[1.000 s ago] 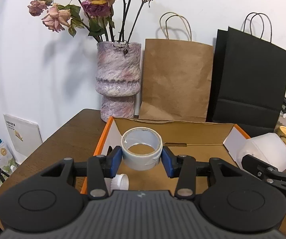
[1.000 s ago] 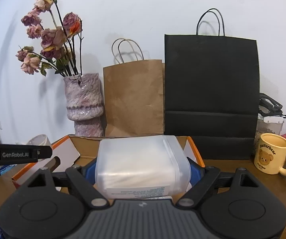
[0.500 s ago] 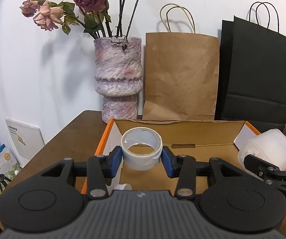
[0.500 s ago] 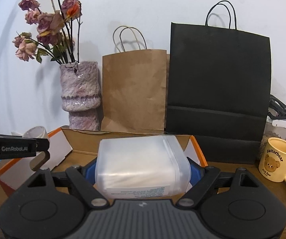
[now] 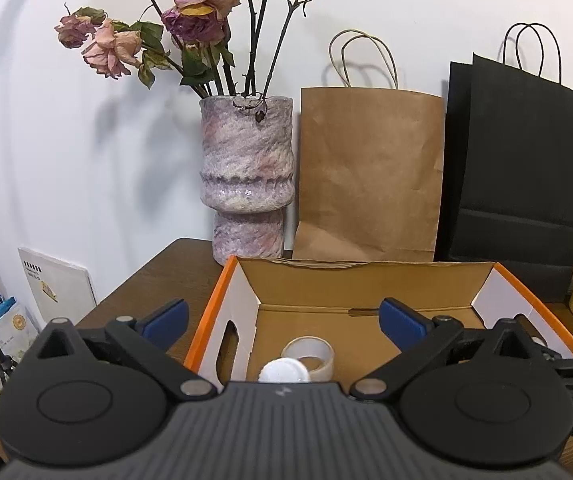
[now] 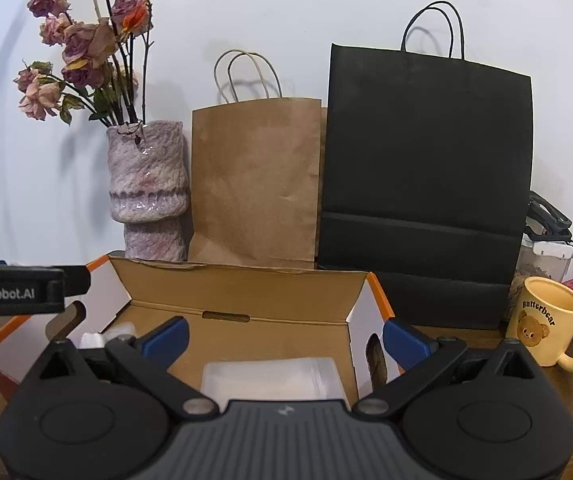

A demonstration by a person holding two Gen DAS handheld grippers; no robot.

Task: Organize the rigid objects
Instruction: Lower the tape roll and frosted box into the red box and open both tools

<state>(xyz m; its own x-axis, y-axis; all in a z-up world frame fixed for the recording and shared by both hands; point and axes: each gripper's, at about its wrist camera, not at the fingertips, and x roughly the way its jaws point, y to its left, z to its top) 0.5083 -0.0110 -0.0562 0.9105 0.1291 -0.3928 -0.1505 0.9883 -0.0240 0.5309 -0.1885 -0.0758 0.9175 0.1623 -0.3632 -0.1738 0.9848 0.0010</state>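
Observation:
An open cardboard box with orange edges (image 5: 366, 280) stands on the wooden table; it also shows in the right wrist view (image 6: 246, 280). A roll of clear tape (image 5: 313, 353) lies on the box floor beside a white cap (image 5: 284, 371). My left gripper (image 5: 282, 318) is open and empty above them. A translucent plastic container (image 6: 272, 378) lies on the box floor in the right wrist view. My right gripper (image 6: 284, 336) is open and empty above it.
A purple vase of dried roses (image 5: 246, 184), a brown paper bag (image 5: 368, 176) and a black paper bag (image 5: 522, 168) stand behind the box. A yellow bear mug (image 6: 552, 324) stands to the right. The other gripper's body (image 6: 14, 292) juts in at left.
Both grippers opened. The tape roll dropped from the left gripper into the box, and the plastic container dropped from the right gripper into the box.

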